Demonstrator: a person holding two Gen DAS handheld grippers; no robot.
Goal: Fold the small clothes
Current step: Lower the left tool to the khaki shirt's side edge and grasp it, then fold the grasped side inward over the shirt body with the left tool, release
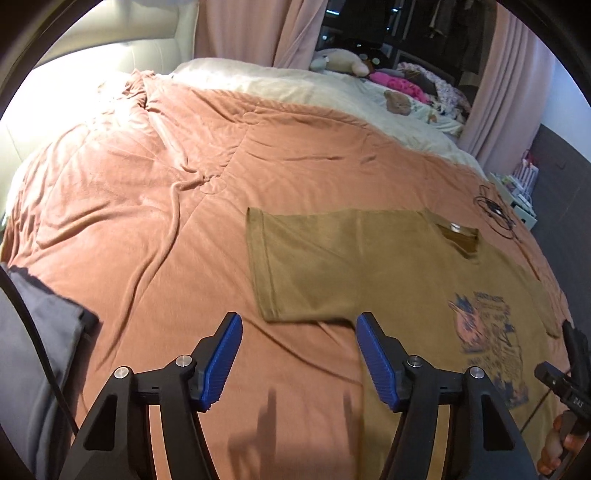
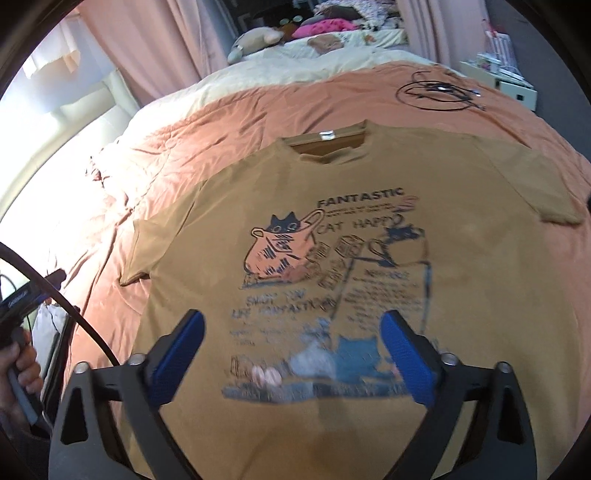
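A mustard-brown T-shirt [image 2: 369, 206] with a cat print lies flat, front up, on the salmon bedspread [image 1: 166, 206], collar toward the far side. In the left wrist view its left sleeve [image 1: 306, 266] spreads just beyond my left gripper [image 1: 299, 321], which hangs open over the bedspread near the sleeve's hem with nothing between its blue pads [image 1: 221, 363]. My right gripper [image 2: 291, 321] hovers open above the lower part of the print, pads [image 2: 408, 363] apart and empty. The other handle and a hand [image 1: 561, 439] show at the right edge of the left wrist view.
A coiled black cable [image 2: 439, 90] lies on the bedspread beyond the shirt's collar. Grey fabric [image 1: 33, 354] sits at the left. A cream blanket [image 1: 314, 88], soft toys [image 1: 340, 61] and clothes are at the far end. Curtains [image 1: 236, 29] hang behind.
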